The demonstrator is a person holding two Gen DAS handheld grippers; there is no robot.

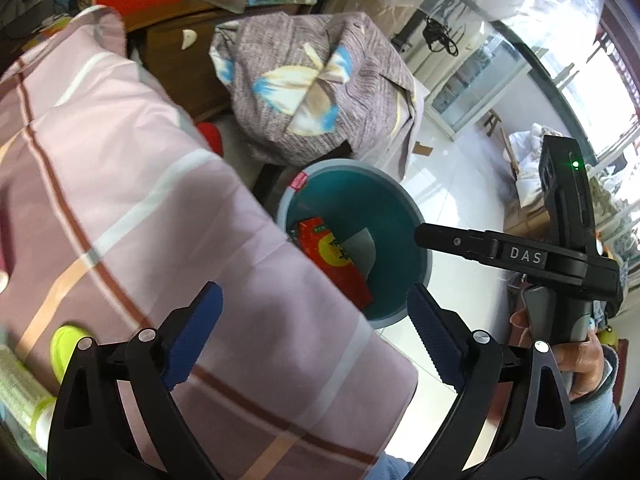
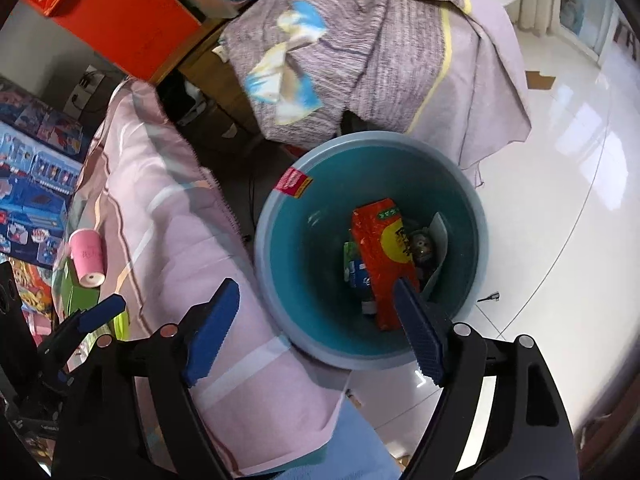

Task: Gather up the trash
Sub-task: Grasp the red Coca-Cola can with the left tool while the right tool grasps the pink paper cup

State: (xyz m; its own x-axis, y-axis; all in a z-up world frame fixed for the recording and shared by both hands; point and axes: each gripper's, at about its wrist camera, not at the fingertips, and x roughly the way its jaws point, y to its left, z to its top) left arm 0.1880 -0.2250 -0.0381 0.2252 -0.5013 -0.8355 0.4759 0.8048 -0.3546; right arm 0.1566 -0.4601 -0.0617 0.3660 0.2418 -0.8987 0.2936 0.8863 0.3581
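Note:
A round teal trash bin stands on the floor beside the bed; it also shows in the left wrist view. Inside lie a red-orange wrapper, a grey paper scrap and other small trash. My right gripper is open and empty above the bin's near rim. My left gripper is open and empty over the bed's edge next to the bin. The right gripper shows in the left wrist view, over the bin. A pink roll and a green packet lie on the bed.
The bed has a pink striped cover. A grey patterned cloth drapes over furniture behind the bin. A yellow-green cap and a tube lie on the bed at left. White tiled floor spreads to the right.

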